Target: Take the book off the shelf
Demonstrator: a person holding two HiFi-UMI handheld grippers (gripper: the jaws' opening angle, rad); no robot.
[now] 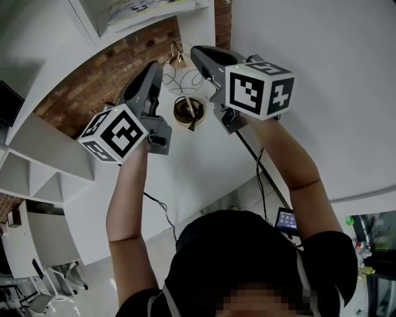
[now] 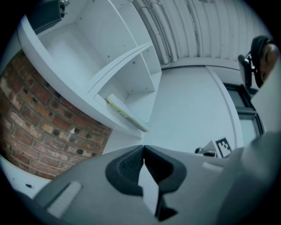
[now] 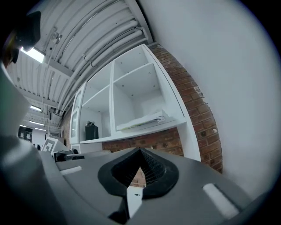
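The book [image 3: 141,120] is thin, with a pale cover and a yellow-green edge. It lies flat in a lower compartment of the white shelf [image 3: 131,72], above a band of brick. It also shows in the left gripper view as the book [image 2: 126,113], and at the top of the head view as the book [image 1: 145,9]. Both arms are raised toward the shelf. My left gripper [image 2: 143,147] is shut and empty, short of the book. My right gripper [image 3: 139,150] is also shut with nothing in it, below and apart from the book. In the head view the left gripper [image 1: 156,68] and right gripper [image 1: 198,53] point side by side at the shelf.
A brick wall [image 1: 99,80] runs under the shelf [image 1: 93,18]. A brass lamp [image 1: 187,111] with looped cables stands on a white surface between the grippers. A black box [image 3: 91,131] sits in a compartment further left. A small device [image 1: 286,220] lies near the person's right arm.
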